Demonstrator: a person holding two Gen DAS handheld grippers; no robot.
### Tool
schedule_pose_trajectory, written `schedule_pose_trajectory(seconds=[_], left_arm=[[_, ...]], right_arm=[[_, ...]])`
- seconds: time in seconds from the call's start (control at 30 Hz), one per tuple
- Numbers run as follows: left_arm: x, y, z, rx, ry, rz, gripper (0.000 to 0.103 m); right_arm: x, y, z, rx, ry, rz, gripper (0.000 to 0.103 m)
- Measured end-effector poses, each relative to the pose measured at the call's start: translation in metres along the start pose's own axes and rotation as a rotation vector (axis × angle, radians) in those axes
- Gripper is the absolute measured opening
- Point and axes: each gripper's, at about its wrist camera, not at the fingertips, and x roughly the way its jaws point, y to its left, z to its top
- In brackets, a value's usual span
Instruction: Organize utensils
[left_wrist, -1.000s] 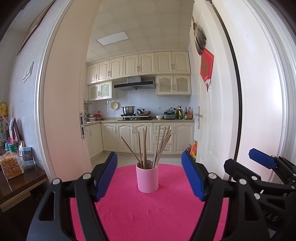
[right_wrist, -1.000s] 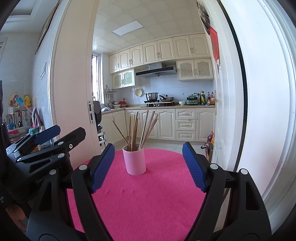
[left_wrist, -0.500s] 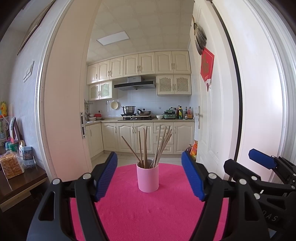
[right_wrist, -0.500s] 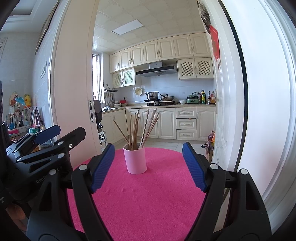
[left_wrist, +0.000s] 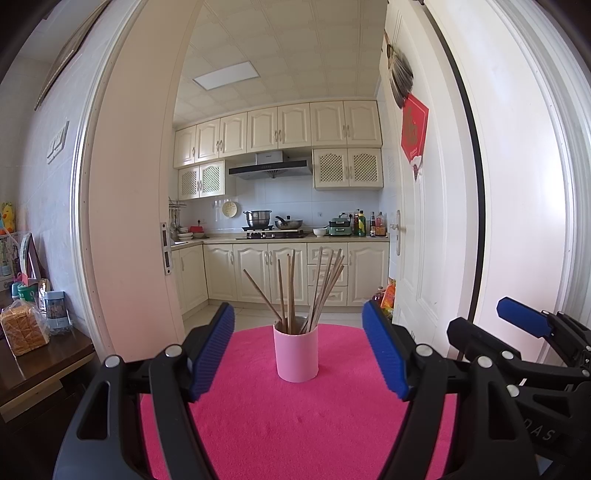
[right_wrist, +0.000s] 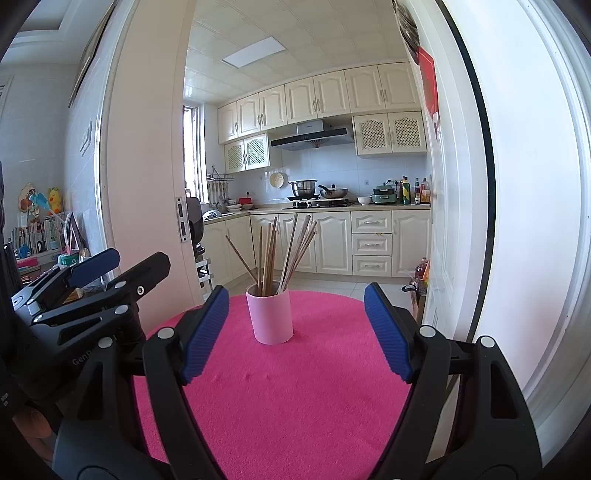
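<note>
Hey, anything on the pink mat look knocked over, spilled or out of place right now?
Nothing stands out. The pink cup stands upright on the pink mat, with the wooden chopsticks all inside it, just fanned out loosely. Nothing lies loose on the mat. Left gripper and right gripper both have open jaws, holding nothing.

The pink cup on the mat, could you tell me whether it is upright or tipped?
Upright: the pink cup stands on its base on the pink mat, chopsticks fanning from its open top.

Cream kitchen cabinets (left_wrist: 277, 127) past open white door (left_wrist: 417, 221); ceiling light panel (left_wrist: 226, 75) lit; dark wooden side table (left_wrist: 40, 363) left.
</note>
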Motion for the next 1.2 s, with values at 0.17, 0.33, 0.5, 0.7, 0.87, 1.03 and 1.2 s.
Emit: schedule_pose_trajectory(seconds=[0.17,0.33,0.5,0.7,0.87,1.03,1.2], left_arm=[[0.0002,-0.0003,-0.0001,0.0,0.001,0.0,0.071],[0.0001,0.0003,-0.0003,-0.001,0.0,-0.001,0.071],[0.0007,0.0003,-0.0011,-0.002,0.001,-0.002,0.071],[0.0017,0.0022,-0.002,0.0,0.002,0.0,0.071],[0.0027,0.0017,-0.0015,0.0,0.002,0.001,0.071],[0.0026,0.0019,-0.0016,0.0,0.002,0.001,0.071],[0.0026,0.002,-0.0016,0.002,0.002,0.003,0.071]], right_arm=[[0.0,0.0002,-0.0001,0.0,0.0,0.0,0.075],[0.0004,-0.0001,0.0006,0.001,0.001,0.0,0.075],[0.0006,-0.0002,0.0007,0.002,0.001,0.001,0.075],[0.0008,0.0013,0.0,0.002,0.004,0.0,0.075],[0.0013,0.0014,0.0003,0.002,0.004,0.001,0.075],[0.0014,0.0012,0.0005,0.003,0.005,0.001,0.075],[0.0019,0.002,-0.0007,0.004,0.009,0.003,0.075]])
